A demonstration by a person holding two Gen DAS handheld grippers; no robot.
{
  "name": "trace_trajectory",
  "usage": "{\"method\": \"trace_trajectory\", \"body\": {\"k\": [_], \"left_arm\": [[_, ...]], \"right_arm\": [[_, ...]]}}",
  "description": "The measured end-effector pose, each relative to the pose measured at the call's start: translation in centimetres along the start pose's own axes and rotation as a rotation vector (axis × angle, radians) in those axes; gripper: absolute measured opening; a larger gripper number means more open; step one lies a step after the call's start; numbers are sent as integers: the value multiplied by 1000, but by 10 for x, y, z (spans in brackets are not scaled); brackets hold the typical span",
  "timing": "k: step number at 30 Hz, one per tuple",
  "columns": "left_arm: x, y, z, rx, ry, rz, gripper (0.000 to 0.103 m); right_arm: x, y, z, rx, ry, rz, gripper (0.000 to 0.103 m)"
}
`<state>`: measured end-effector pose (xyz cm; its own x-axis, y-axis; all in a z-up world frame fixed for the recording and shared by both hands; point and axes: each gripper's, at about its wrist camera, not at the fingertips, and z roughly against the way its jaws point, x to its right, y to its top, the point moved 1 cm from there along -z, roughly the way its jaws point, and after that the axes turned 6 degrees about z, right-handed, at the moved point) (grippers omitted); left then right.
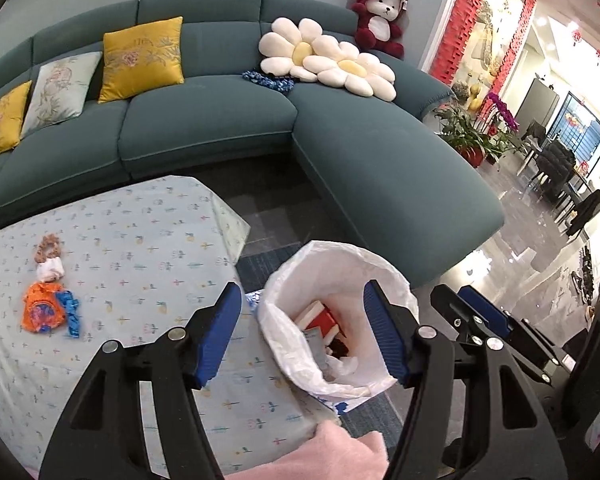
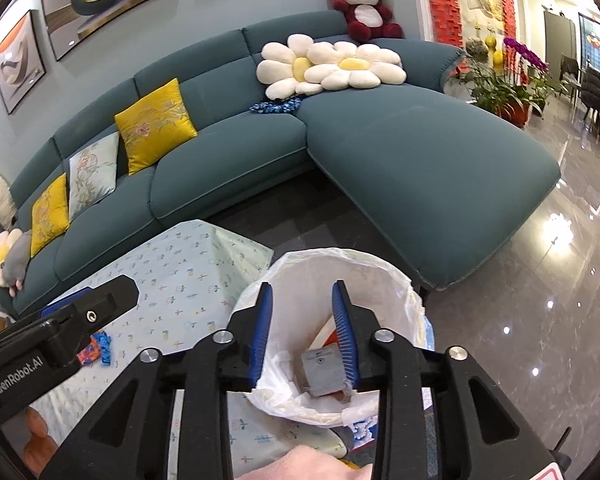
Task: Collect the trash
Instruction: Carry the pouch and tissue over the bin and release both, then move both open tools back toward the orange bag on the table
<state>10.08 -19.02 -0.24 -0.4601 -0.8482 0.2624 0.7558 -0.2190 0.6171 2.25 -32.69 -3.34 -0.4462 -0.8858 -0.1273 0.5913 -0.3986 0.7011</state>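
A bin lined with a white bag (image 1: 352, 264) stands on the floor beside the table's right edge; it also shows in the right wrist view (image 2: 320, 264). Inside lie a grey packet (image 2: 324, 372) and red-and-white trash (image 1: 320, 320). My left gripper (image 1: 300, 332) is open and empty, straddling the bin's near rim. My right gripper (image 2: 304, 340) is open and empty above the bin mouth. On the table lie an orange wrapper (image 1: 42, 312), a blue wrapper (image 1: 70, 312), a white crumpled piece (image 1: 50, 270) and a brown scrap (image 1: 48, 246).
The table has a pale floral cloth (image 1: 140, 248). A teal sectional sofa (image 1: 380, 152) with cushions and plush toys curves behind. Potted plants (image 1: 468, 132) stand at the right. Glossy floor (image 2: 540, 300) lies right of the bin.
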Motion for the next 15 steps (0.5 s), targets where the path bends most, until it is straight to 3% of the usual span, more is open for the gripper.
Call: {"method": "trace_trajectory", "body": {"k": [15], "left_arm": [[-100,-4,40,57,101,109,60]], "right_arm": [[-101,-9,11,-6,93,136,42]]}}
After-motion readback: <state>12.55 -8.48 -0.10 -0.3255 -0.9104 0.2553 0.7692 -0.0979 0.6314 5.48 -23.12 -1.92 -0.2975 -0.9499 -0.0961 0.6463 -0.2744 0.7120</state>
